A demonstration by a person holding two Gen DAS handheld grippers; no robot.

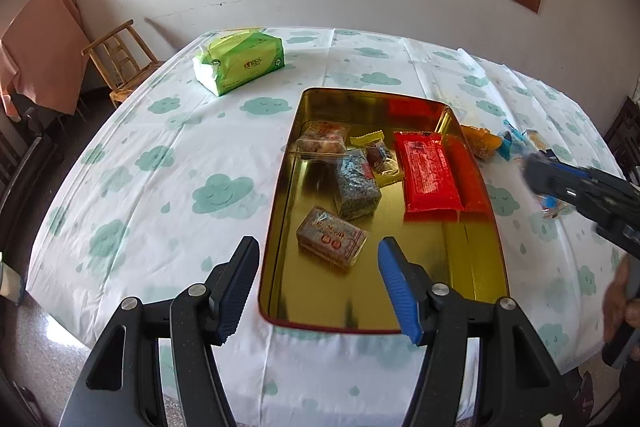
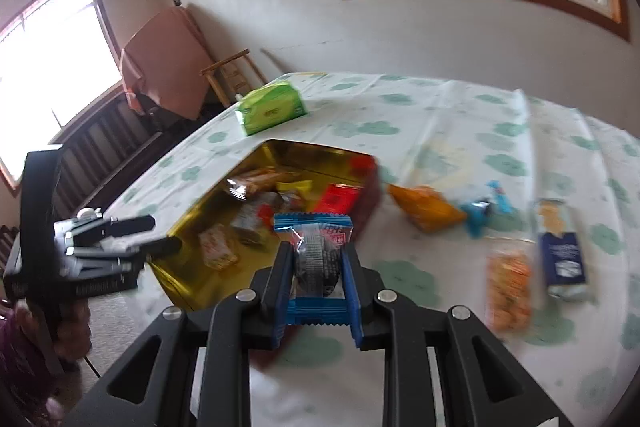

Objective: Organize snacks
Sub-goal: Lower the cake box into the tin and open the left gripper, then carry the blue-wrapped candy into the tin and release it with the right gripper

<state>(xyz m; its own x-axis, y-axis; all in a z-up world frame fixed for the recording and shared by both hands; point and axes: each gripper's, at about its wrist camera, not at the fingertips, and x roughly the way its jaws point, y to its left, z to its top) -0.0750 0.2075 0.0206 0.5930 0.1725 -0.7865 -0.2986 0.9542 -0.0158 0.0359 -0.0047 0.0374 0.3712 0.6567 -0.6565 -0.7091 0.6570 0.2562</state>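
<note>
On the table with the cloud-print cloth (image 1: 168,163) sits a shallow gold tin (image 1: 472,267), and most of the snacks are already lying in it: a long red packet (image 1: 430,173) along its right side, a dark speckled bar (image 1: 356,187) in the middle, a clear-wrapped brown cake (image 1: 332,237) nearer the front, and a few small wrapped sweets toward the back. The left gripper (image 1: 320,287) hangs over the near end of the tin with its jaws apart and nothing between them; the brown cake lies on the tin floor just beyond its tips. The right gripper (image 2: 316,279) is off to the right of the tin, above the cloth, with its jaws clamped on a small blue-edged packet (image 2: 314,247) that has dark round biscuits inside. Still out on the cloth to the right of the tin are an orange bag (image 2: 428,209), a little blue wrapper (image 2: 480,213), a blurred packet of orange pieces (image 2: 508,287) and a dark blue packet (image 2: 560,251). A green pack of tissues (image 1: 240,61) rests at the far left part of the table, well apart from the tin.
</note>
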